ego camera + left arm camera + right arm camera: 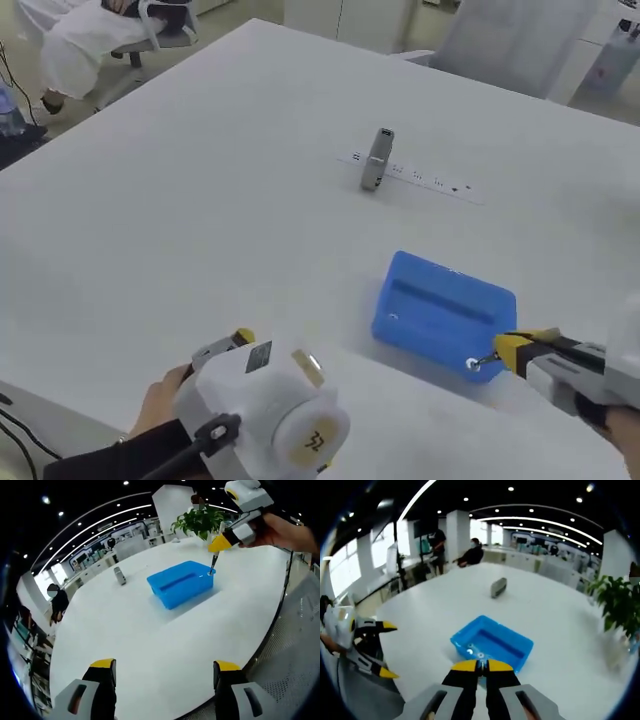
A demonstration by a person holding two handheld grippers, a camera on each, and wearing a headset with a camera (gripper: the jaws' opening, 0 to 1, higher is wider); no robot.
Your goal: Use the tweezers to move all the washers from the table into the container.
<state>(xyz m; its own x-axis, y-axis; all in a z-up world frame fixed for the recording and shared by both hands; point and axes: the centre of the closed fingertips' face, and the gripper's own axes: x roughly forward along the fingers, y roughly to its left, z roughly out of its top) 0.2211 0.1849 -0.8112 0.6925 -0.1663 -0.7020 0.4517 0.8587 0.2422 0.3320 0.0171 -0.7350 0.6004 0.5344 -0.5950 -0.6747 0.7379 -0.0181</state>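
Tweezers (490, 357), slim and metal, are pinched between the yellow-tipped jaws of the right claw (515, 347), which are pressed together on them. In the right gripper view those jaws meet in a single line, aimed straight at the blue rectangular plastic container (425, 335) just ahead. The tweezer tip sits at the container's near corner, on the right claw's side. A small ring there looks like a silver metal washer (472, 366), though it is too small to tell whether the tip grips it or merely touches it.

Two more small washers (480, 655) lie inside the container, on its floor near that same corner.

The coming move turns on one thing. The container's hollow lies forward and slightly inward of the tip, so my judgement is that a short push along the tweezers' own axis would bring the tip over the interior before release.

The left claw (166, 663) has its jaws spread wide with nothing between them. It hovers over the white bench (200, 200), well apart from the container on the near left, so the right claw is clearly nearer.

I cannot make out any loose washers on the bench.
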